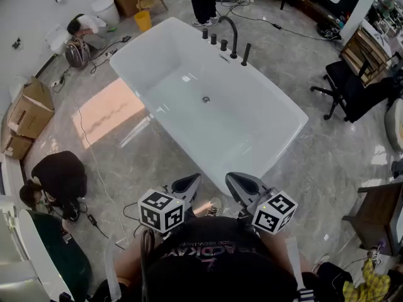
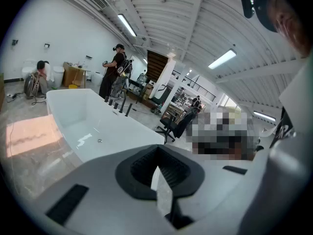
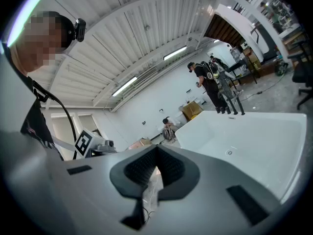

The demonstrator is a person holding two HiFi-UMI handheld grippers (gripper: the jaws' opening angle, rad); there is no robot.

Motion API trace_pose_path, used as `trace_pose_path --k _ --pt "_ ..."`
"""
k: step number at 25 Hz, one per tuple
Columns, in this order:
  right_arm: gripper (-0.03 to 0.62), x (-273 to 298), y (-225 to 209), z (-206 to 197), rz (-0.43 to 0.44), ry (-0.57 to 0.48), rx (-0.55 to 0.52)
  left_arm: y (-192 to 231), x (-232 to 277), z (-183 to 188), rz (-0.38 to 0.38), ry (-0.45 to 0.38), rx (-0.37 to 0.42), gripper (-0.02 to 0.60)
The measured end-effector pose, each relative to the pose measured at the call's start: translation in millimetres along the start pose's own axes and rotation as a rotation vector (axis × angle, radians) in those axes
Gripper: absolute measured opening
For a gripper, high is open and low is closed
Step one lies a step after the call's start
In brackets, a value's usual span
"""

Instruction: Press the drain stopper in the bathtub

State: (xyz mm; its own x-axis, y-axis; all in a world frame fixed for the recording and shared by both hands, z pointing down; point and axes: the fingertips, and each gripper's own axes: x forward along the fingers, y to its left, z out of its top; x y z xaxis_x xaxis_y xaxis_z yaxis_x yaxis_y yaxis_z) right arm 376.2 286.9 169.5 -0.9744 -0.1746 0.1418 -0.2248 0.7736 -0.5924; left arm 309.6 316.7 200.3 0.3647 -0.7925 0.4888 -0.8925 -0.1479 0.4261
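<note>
A grey marbled floor (image 1: 126, 137) in a big workshop room carries one white bathtub (image 1: 252, 124). Three other people (image 1: 60, 176) are around it. Its far rim bears one curved spout (image 1: 230, 30) and, seemingly, four short posts (image 1: 223, 44). The left gripper (image 1: 189, 182) and right gripper (image 1: 239, 182) have their fingers pressed together on nothing, well apart from the single drain stopper (image 1: 206, 99) in the tub's bottom.
</note>
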Motion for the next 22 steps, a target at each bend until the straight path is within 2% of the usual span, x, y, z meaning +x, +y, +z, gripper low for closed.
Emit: trace_pose_path --k 12,22 --pt "0.015 0.5 2.0 -0.1 0.004 -0.001 -0.005 0.5 -2.4 0.0 0.006 -0.008 -0.003 0.003" --pt "0.015 3.7 15.9 -1.0 0.051 -0.021 0.001 2.4 -12.3 -3.5 0.011 -0.02 -0.003 0.003"
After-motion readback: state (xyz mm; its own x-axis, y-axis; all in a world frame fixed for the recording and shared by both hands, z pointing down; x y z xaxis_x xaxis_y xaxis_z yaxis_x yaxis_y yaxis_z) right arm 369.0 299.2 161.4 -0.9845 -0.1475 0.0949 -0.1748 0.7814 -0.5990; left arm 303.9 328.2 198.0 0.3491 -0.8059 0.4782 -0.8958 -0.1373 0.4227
